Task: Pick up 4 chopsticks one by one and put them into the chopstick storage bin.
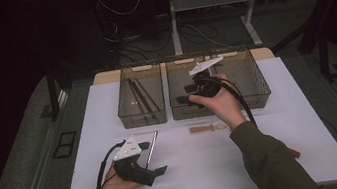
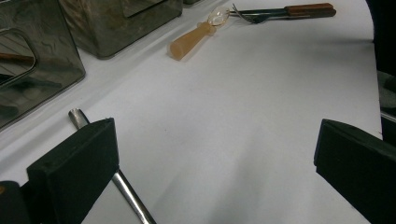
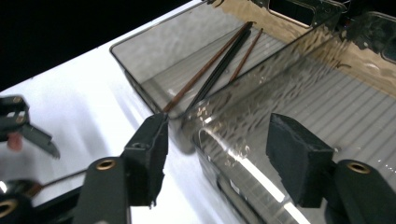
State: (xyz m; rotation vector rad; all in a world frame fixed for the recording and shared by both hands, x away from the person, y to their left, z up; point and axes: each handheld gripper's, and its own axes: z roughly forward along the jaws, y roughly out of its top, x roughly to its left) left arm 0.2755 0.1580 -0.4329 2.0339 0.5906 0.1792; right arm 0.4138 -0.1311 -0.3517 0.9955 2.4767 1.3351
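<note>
Left hand-held gripper (image 1: pixel 160 169) sits low on the white table (image 1: pixel 287 157), jaws wide and empty beside the thin steel rod (image 1: pixel 151 149) — probably lining up a grab. Right hand-held gripper (image 1: pixel 185 98), also gaping empty, hovers over the middle smoky plastic bin (image 1: pixel 179 110).

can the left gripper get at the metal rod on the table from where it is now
Probably yes. The left gripper is open, and the metal rod lies on bare table beside its left jaw, with nothing between them.

The person wears olive-green sleeves (image 1: pixel 266 155). Each black two-jaw tool (image 1: pixel 157 171) carries a grey three-cornered plate (image 1: pixel 128 148), brass-coloured screws and a black cable (image 1: pixel 101 171).
</note>
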